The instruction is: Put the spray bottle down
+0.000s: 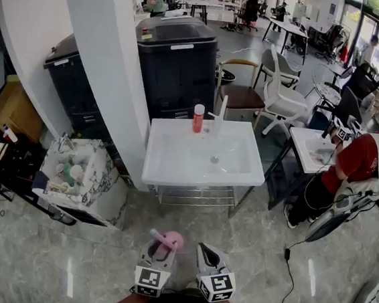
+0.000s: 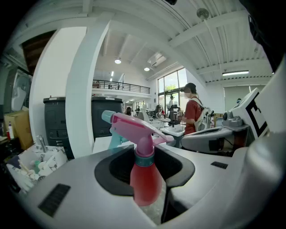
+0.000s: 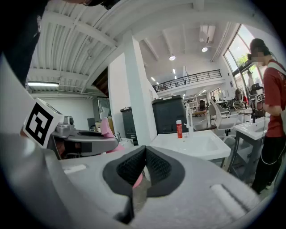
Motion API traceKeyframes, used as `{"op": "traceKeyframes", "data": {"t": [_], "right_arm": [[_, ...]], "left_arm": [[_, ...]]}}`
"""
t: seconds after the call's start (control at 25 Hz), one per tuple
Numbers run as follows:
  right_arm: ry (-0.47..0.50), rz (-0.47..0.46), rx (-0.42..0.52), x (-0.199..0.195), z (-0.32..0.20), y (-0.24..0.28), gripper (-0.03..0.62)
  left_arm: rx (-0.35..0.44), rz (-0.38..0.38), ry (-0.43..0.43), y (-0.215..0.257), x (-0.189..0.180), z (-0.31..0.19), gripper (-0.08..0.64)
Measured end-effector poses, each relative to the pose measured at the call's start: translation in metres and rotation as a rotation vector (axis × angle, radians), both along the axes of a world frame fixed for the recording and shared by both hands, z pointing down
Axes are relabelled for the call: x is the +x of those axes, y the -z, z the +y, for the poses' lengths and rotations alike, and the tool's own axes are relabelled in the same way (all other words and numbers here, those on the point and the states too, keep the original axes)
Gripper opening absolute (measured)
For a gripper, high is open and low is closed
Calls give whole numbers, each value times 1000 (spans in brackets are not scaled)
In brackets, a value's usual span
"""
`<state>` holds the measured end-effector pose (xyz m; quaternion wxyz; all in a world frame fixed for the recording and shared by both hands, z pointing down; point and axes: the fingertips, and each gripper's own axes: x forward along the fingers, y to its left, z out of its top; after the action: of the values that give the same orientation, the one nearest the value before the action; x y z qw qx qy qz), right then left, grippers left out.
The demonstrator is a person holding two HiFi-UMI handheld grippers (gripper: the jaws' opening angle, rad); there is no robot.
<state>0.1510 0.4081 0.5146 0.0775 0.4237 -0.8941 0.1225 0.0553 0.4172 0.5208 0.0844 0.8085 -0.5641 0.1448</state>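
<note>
White basin counter [image 1: 174,169] is ahead, well apart from both grippers, with bare floor between. Left gripper [image 2: 146,185]: fingers clenched on the body of the spray bottle [image 2: 136,129]. Bottle is upright, pink trigger head above the fingers, held in the air and resting on nothing. Right gripper [image 3: 144,166]: fingers closed on each other, nothing in them, just beside the left. Small red bottle [image 1: 198,118] stands at the counter's back edge by the tap. Progress: nothing set down yet. Left to do, I'd judge: reach the counter, lower, release.
</note>
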Motion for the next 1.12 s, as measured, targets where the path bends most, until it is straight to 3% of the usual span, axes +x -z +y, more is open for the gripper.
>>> {"op": "traceKeyframes", "data": {"t": [0.32,0.76,1.12], "right_arm": [[48,-2,32,-28,11,6,-5],[91,-17,36,-4,14,3,-2],[92,-11,0,2,-8,-18,-2]], "left_arm": [[-37,88,35,3,-13,11,150],[-46,87,143,-6,-5,27,152],[-63,90,176,-25,-17,-2,152]]}}
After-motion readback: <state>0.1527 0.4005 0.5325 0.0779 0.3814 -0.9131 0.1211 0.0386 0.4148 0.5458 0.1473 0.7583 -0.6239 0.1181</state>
